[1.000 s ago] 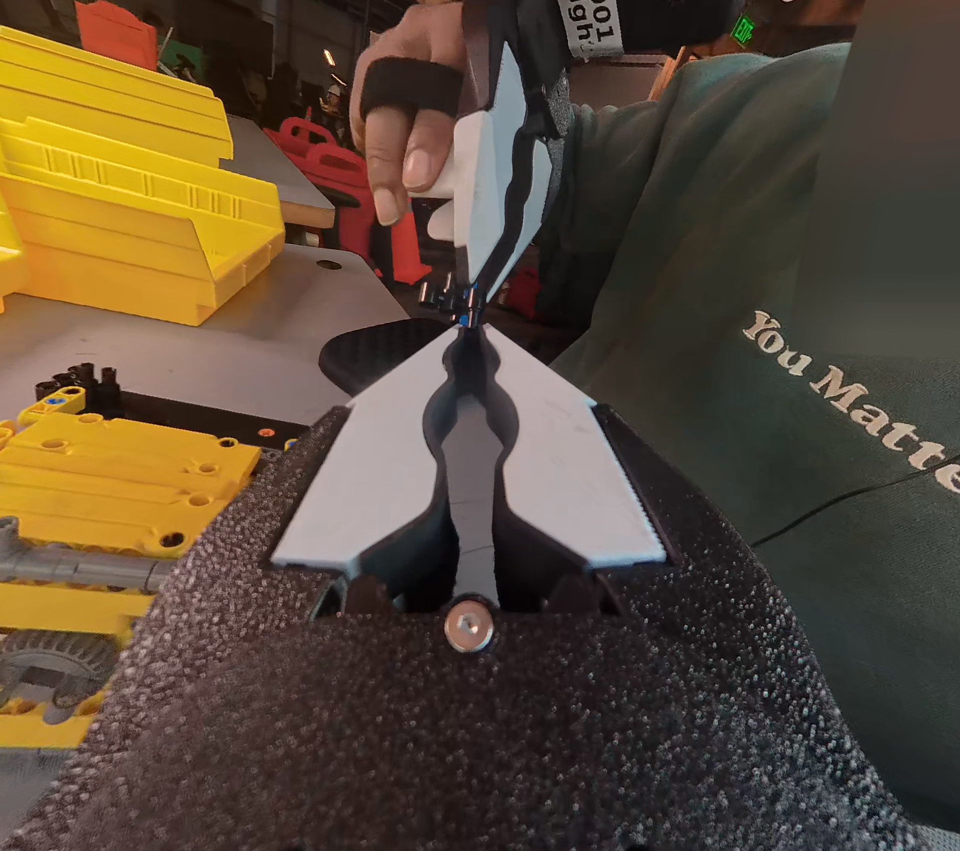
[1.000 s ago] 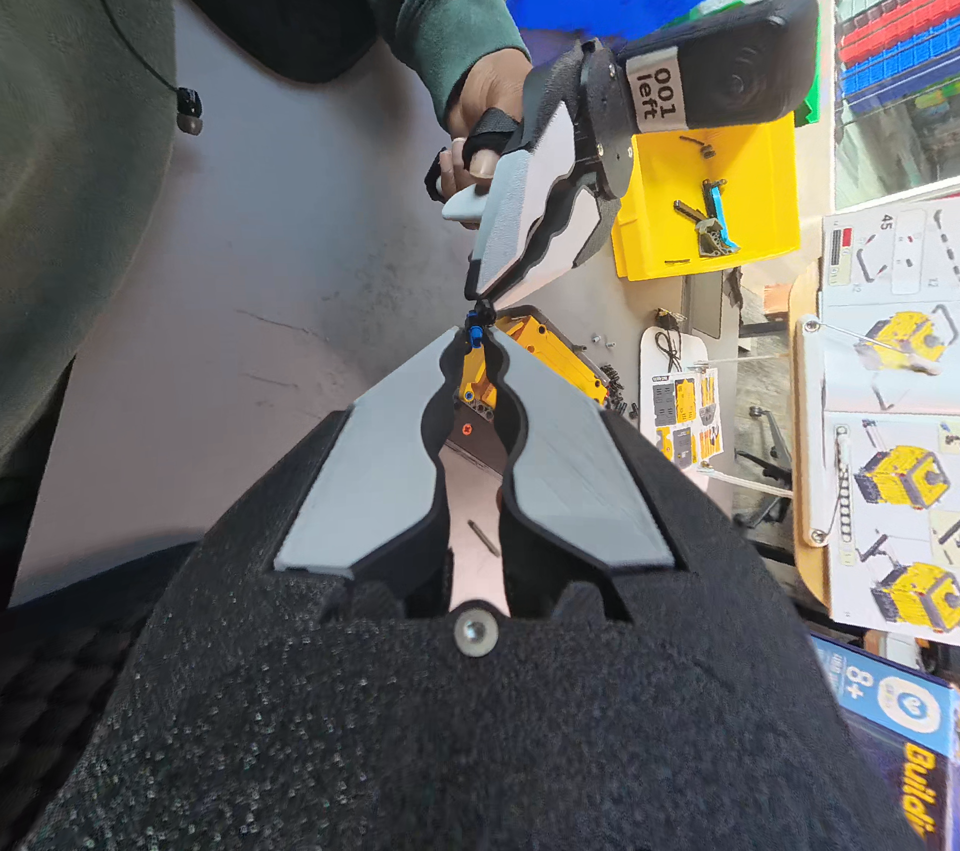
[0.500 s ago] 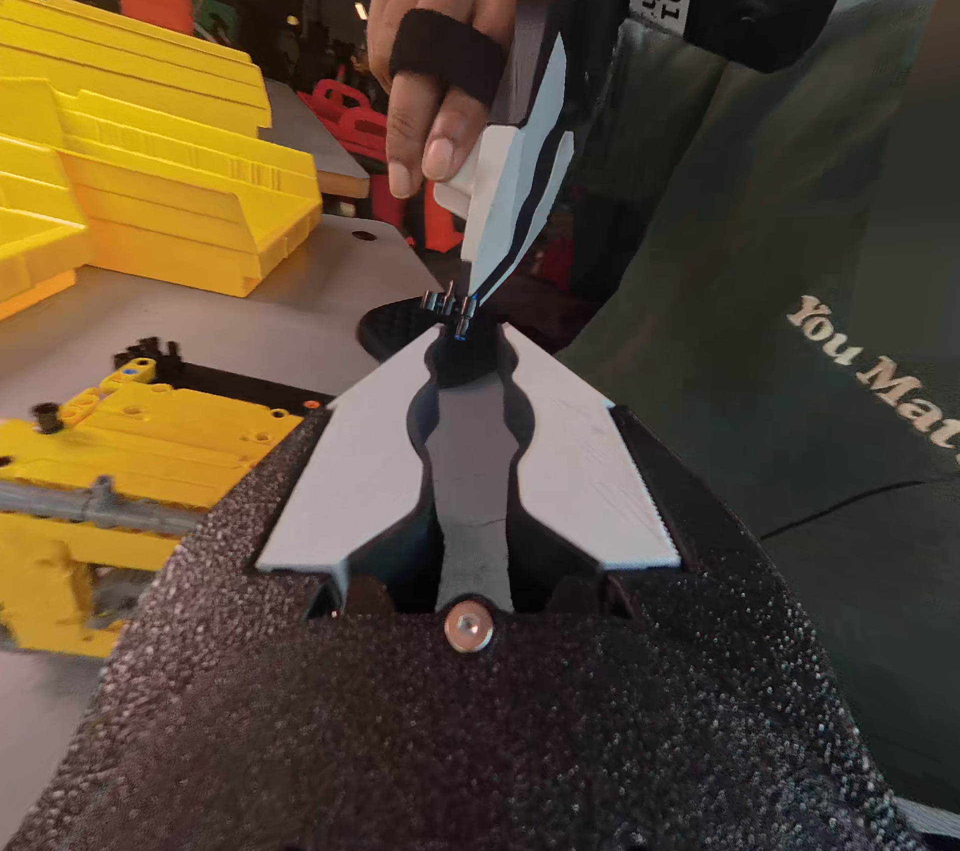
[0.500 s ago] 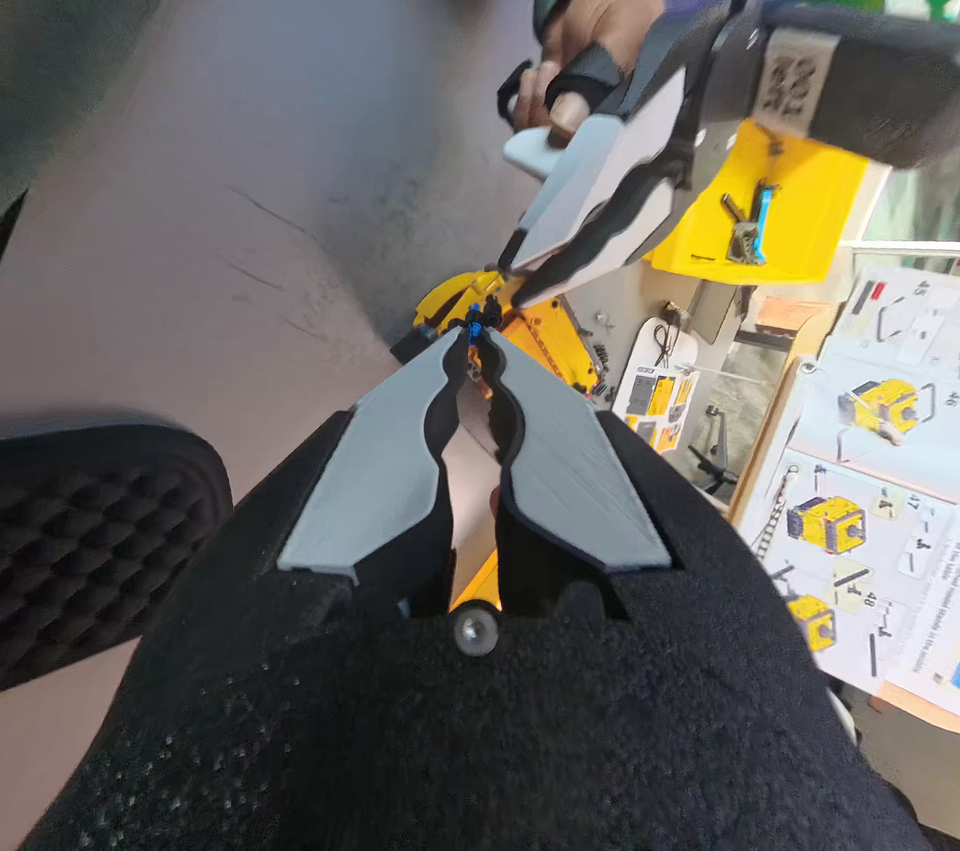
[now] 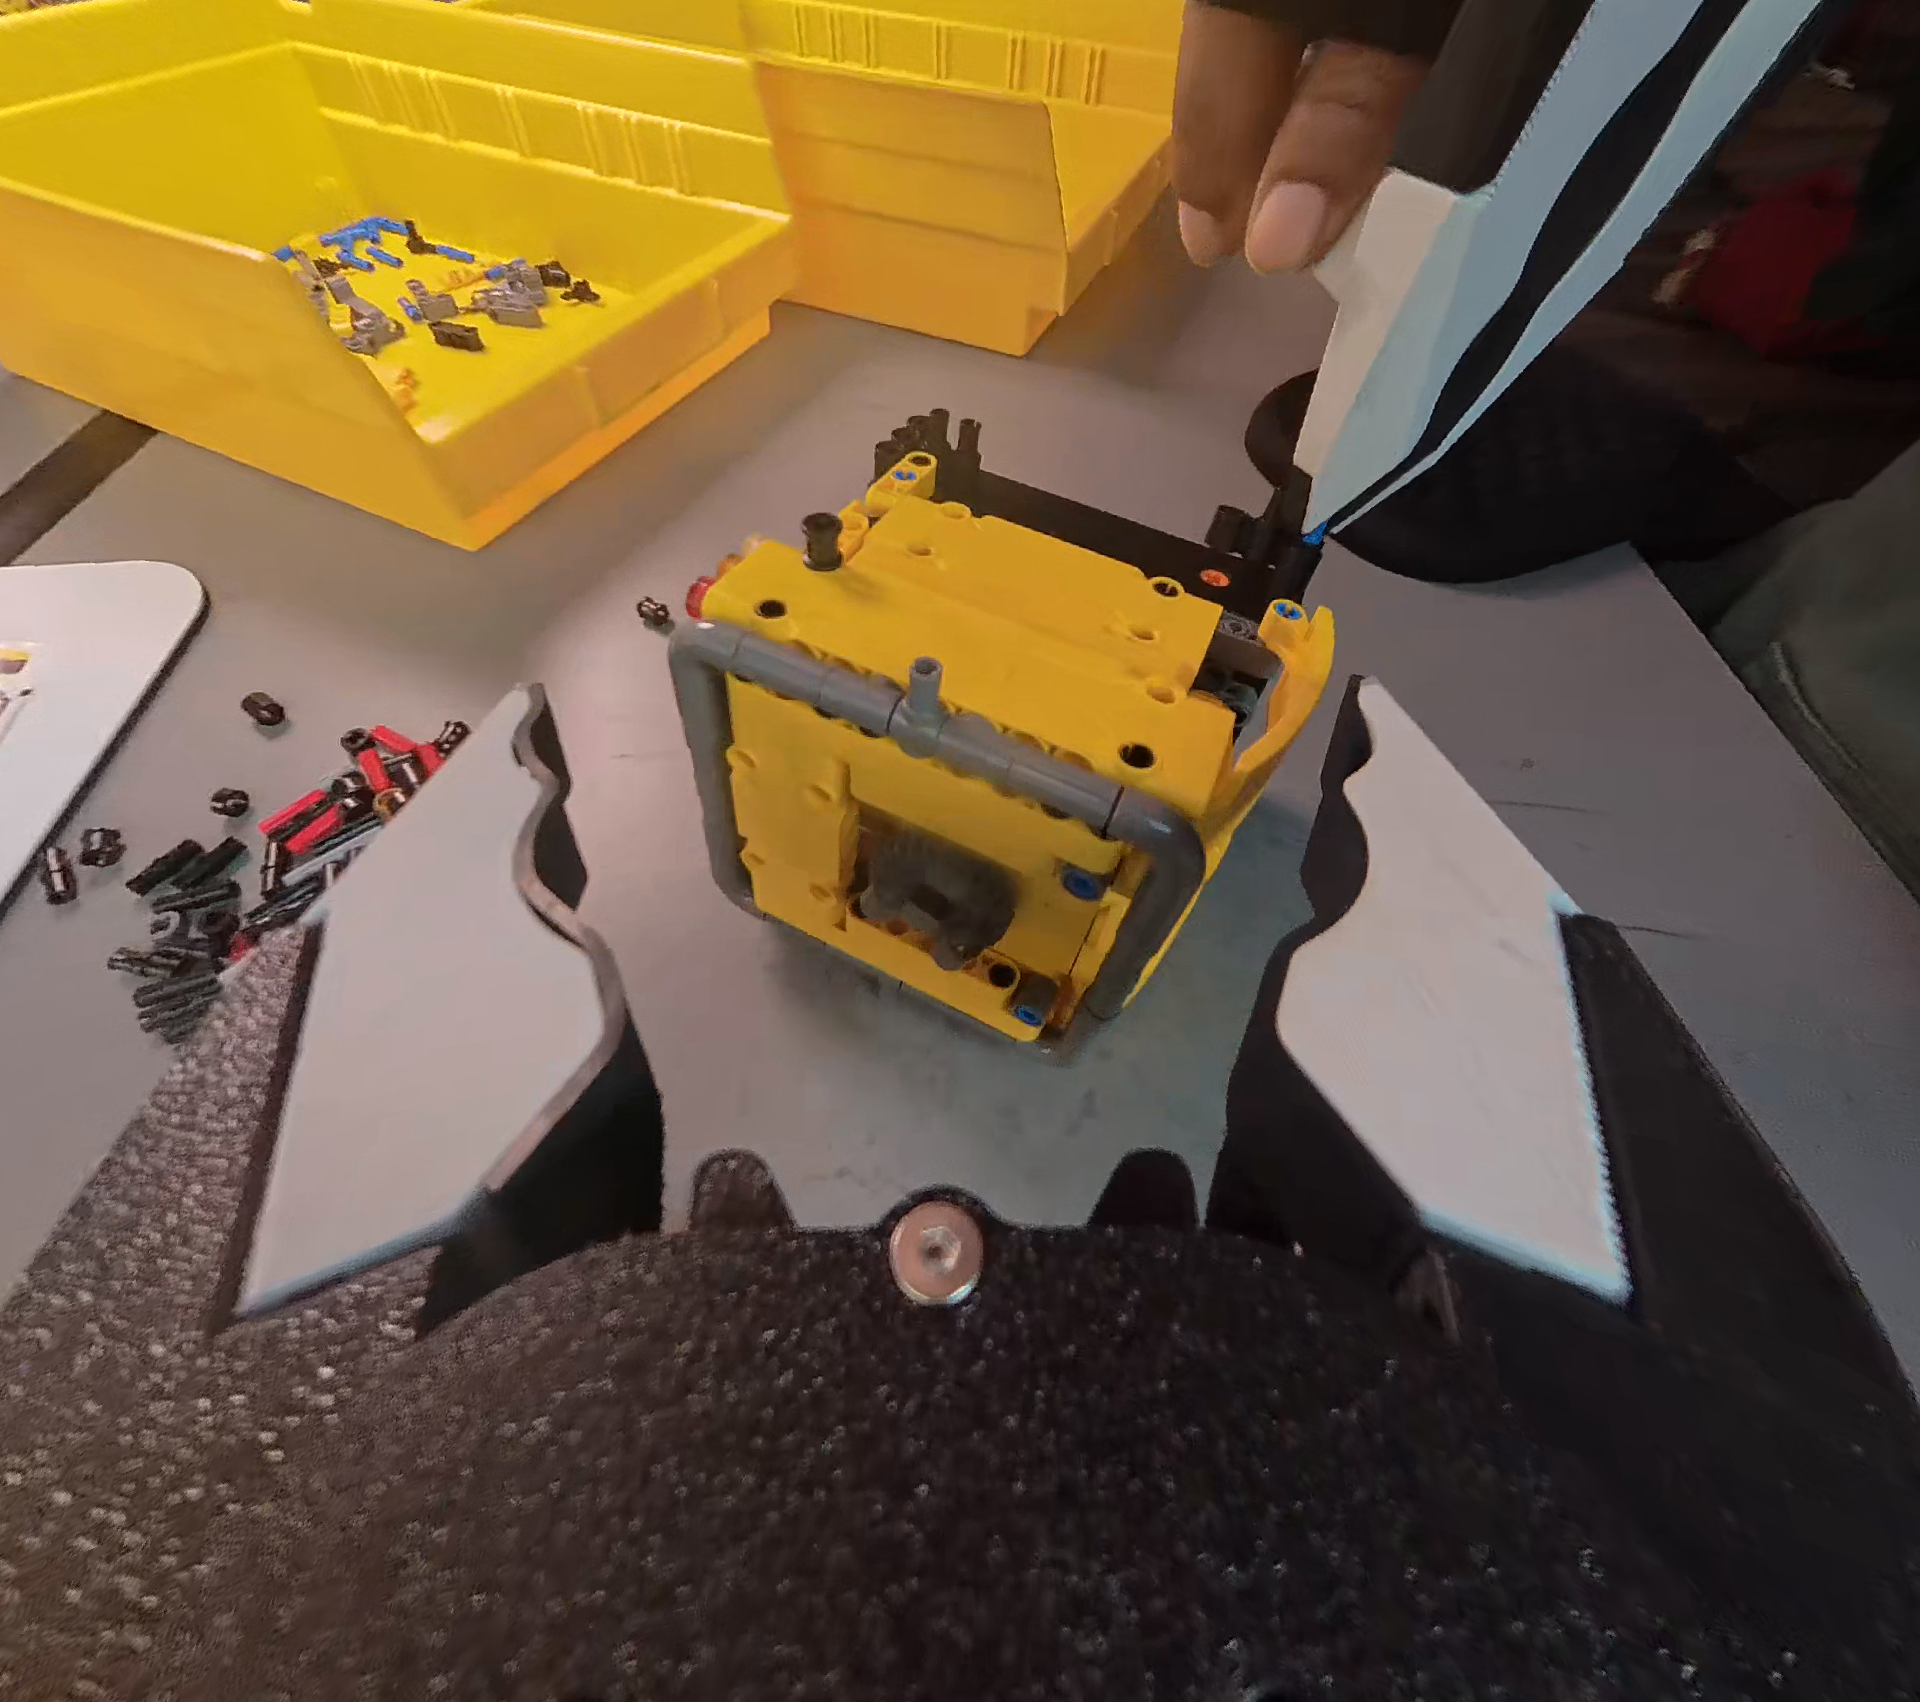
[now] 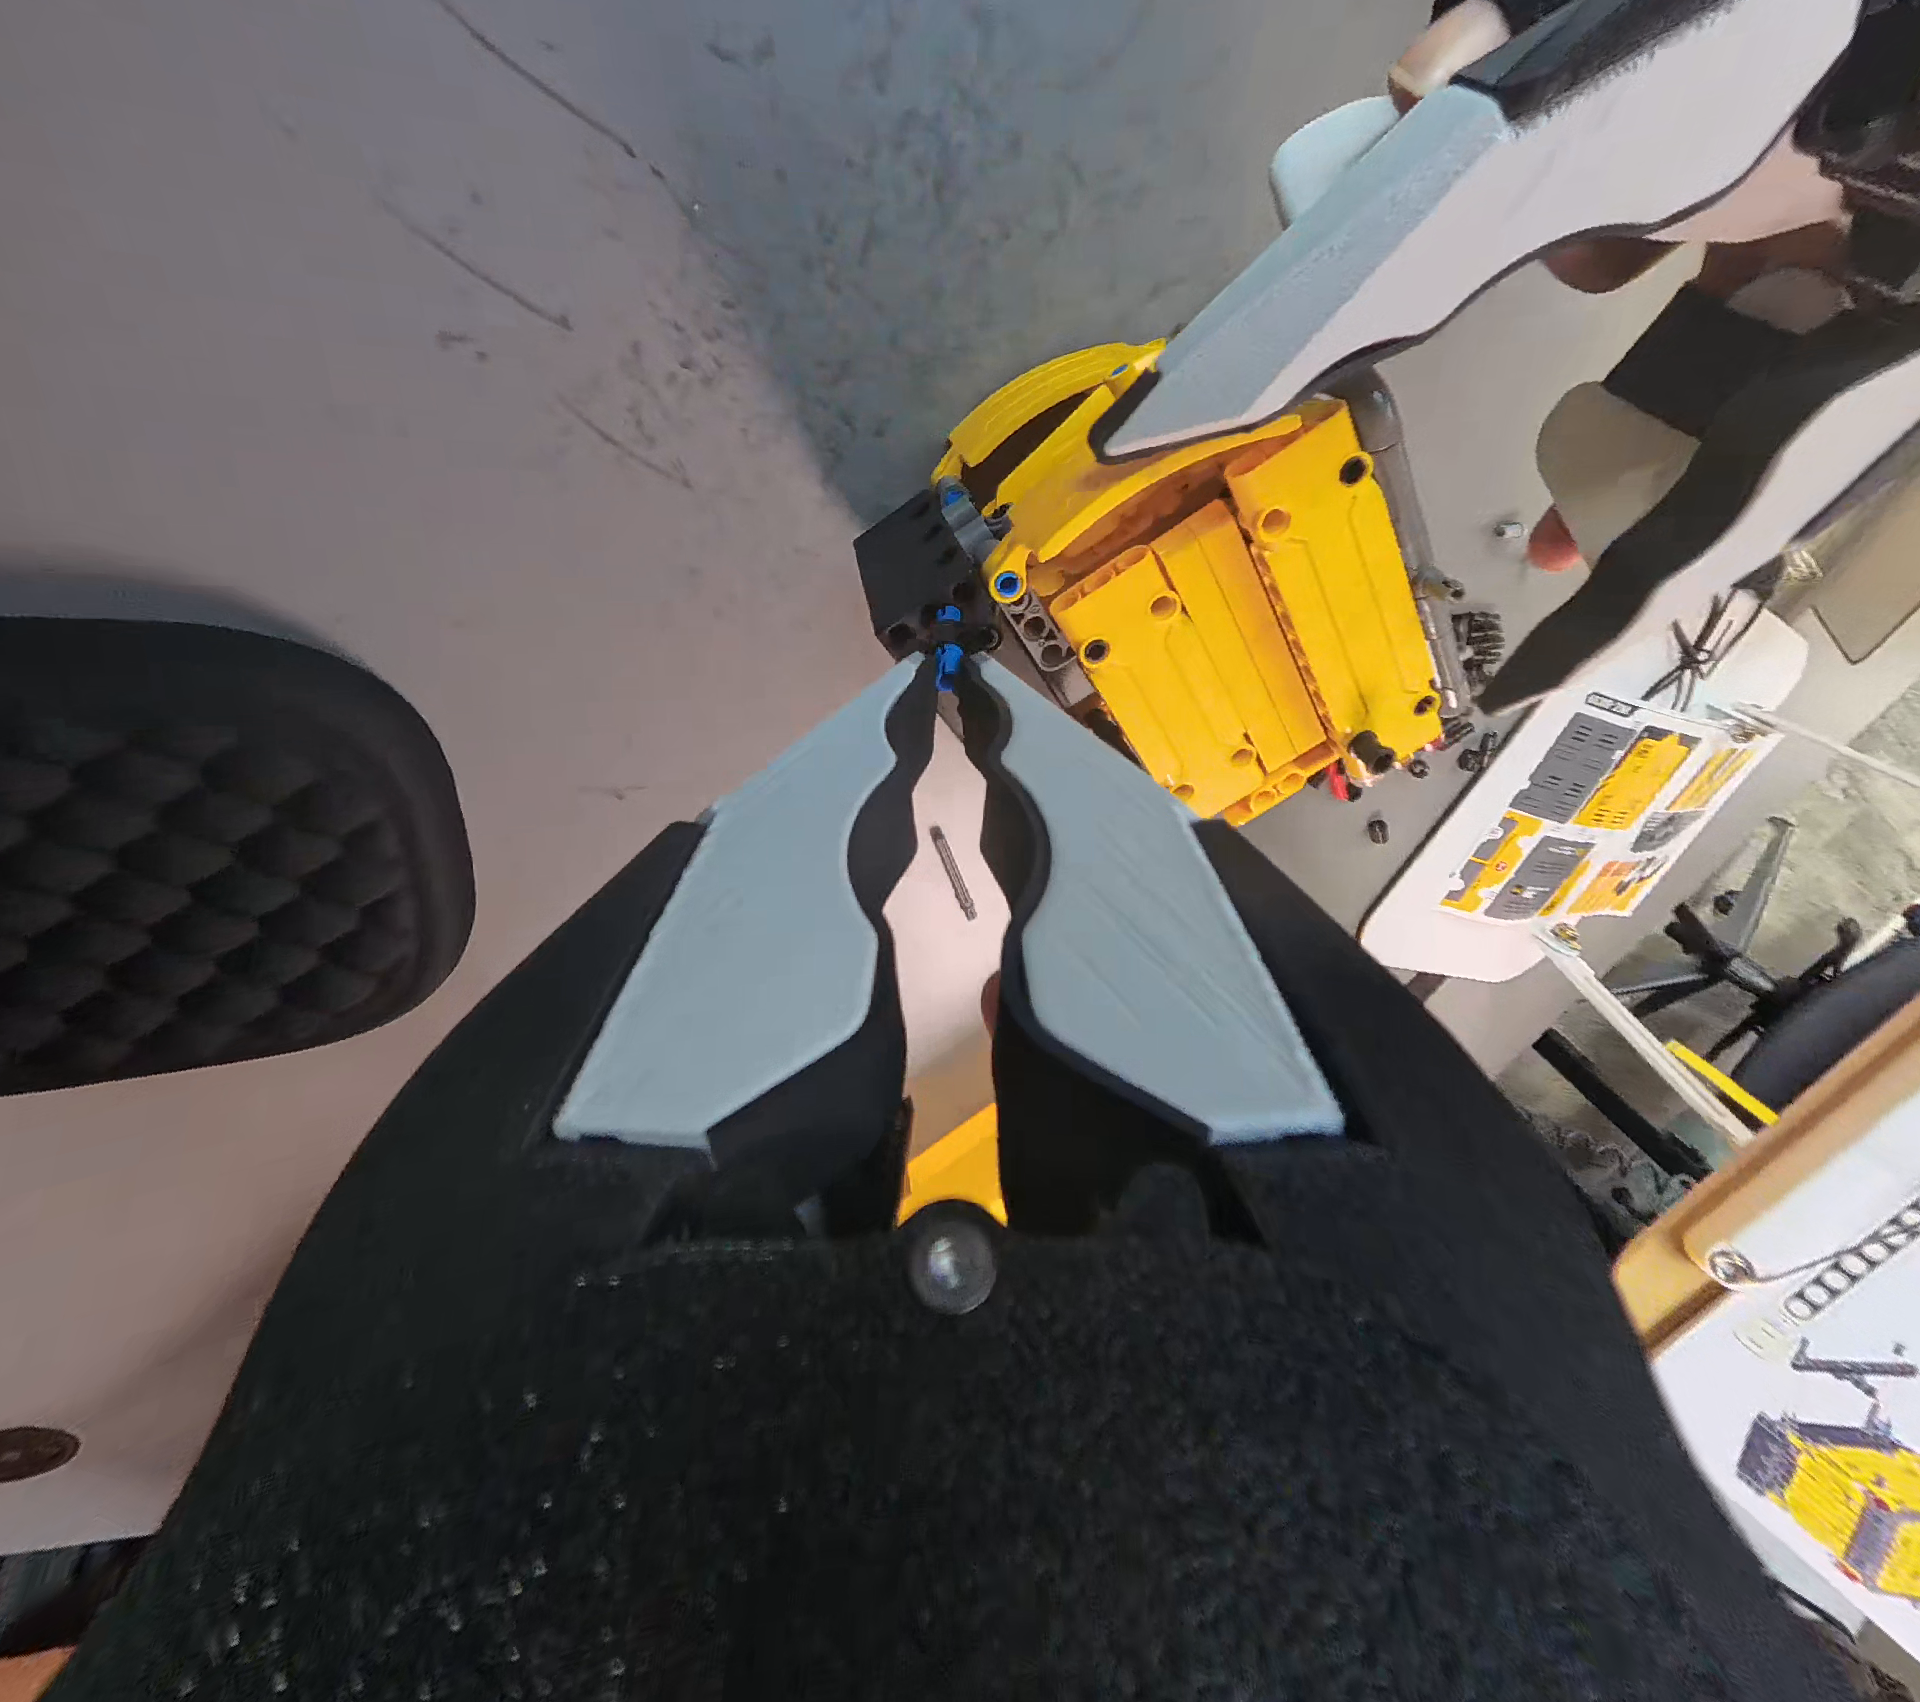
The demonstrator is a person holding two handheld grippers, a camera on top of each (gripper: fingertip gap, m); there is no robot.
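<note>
From the left wrist view, the left gripper (image 5: 935, 759) has its jaws spread wide, one finger on either side of a yellow brick-built block (image 5: 977, 769) that stands on the grey table (image 5: 1507, 717); the fingers (image 5: 447, 956) do not touch it. A grey tube frame (image 5: 935, 722) runs around the block's near face, and a black beam (image 5: 1101, 509) sticks out at its far end. There the right gripper (image 5: 1311, 532) comes down from above, held by a hand (image 5: 1278, 125) with a black strap over one finger, its tips pinched on a small blue pin (image 5: 1315, 532) right at the beam. Loose black and red pins (image 5: 260, 852) lie scattered to the left, and a yellow bin (image 5: 312, 218) behind holds a few small blue and grey parts (image 5: 436, 286). From the right wrist view, the right gripper (image 6: 943, 673) has its jaws drawn together on the blue pin (image 6: 945, 665), which meets the black beam (image 6: 914, 577) at the end of the yellow block (image 6: 1247, 613). The left gripper (image 6: 1299, 561) straddles the block from the upper right, one finger (image 6: 1455, 218) over its top. A printed instruction sheet (image 6: 1590, 811) lies to the right, near the table's edge.
</note>
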